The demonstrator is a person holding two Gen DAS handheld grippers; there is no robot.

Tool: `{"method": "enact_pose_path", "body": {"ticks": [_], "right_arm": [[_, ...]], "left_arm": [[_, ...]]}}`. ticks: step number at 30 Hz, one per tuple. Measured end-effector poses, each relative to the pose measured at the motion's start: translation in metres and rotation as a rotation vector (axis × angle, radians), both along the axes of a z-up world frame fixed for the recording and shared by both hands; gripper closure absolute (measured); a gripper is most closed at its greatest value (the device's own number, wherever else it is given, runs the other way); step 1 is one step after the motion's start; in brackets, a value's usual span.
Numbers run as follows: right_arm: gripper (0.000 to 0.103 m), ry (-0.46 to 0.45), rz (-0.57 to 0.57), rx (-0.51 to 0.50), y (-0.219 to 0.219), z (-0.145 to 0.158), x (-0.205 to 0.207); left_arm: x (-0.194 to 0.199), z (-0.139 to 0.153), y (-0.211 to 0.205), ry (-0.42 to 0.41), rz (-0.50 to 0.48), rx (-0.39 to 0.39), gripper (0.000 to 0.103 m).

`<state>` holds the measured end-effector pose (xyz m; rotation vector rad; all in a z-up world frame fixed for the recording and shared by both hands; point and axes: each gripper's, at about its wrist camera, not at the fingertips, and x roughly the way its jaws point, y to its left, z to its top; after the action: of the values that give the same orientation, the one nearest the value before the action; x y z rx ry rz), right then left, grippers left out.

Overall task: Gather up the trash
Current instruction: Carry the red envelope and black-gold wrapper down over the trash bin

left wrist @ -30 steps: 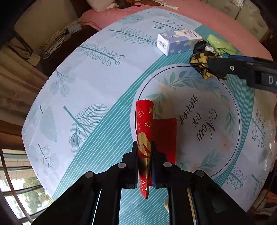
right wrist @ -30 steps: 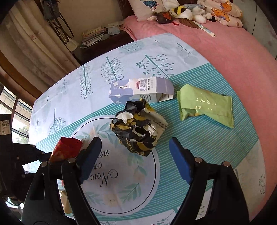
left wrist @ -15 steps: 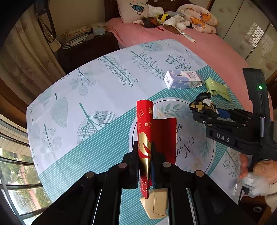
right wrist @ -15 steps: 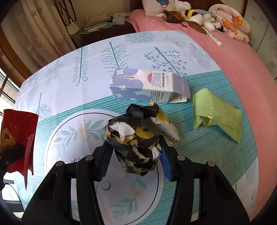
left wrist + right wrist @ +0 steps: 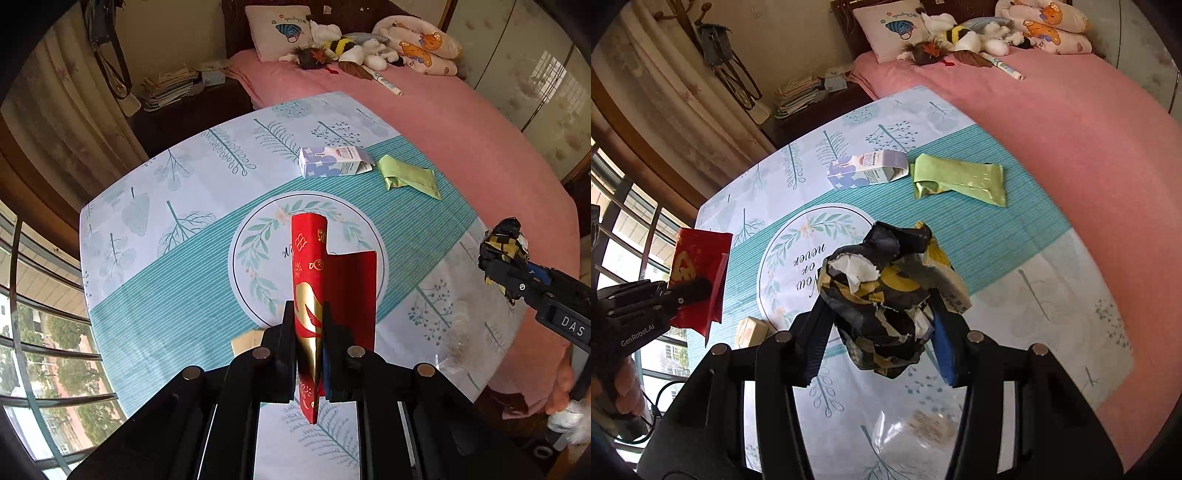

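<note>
My left gripper (image 5: 309, 328) is shut on a red and gold paper packet (image 5: 314, 266) and holds it upright above the table; it also shows at the left of the right wrist view (image 5: 698, 273). My right gripper (image 5: 879, 325) is shut on a crumpled black and yellow wrapper (image 5: 886, 291), lifted above the table; the wrapper shows at the right edge of the left wrist view (image 5: 504, 254). A white and blue carton (image 5: 332, 166) and a green wrapper (image 5: 406, 176) lie at the table's far side.
The table has a teal and white leaf-print cloth (image 5: 177, 258). A small tan packet (image 5: 750, 330) lies near the front edge. A clear plastic wrapper (image 5: 916, 428) lies at the near right. A pink bed (image 5: 461, 122) is behind, and a window (image 5: 40, 350) is at left.
Both grippers have risen and pulled back from the table with their trash. The right gripper closed on the crumpled wrapper and lifted it off the cloth.
</note>
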<state>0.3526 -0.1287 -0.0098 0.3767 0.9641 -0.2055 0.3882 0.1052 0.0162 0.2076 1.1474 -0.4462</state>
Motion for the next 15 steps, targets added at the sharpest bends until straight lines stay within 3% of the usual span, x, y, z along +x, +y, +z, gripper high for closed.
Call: {"method": "enact_pose_path", "body": {"ticks": [7, 15], "right_arm": [[0.057, -0.045, 0.032, 0.037, -0.029, 0.026, -0.090], [0.057, -0.057, 0.137, 0.054, -0.068, 0.031, -0.187]], "left_arm": [[-0.095, 0.024, -0.035, -0.040, 0.047, 0.019, 0.093], [-0.206, 0.026, -0.090, -0.056, 0.130, 0.046, 0.093]]}}
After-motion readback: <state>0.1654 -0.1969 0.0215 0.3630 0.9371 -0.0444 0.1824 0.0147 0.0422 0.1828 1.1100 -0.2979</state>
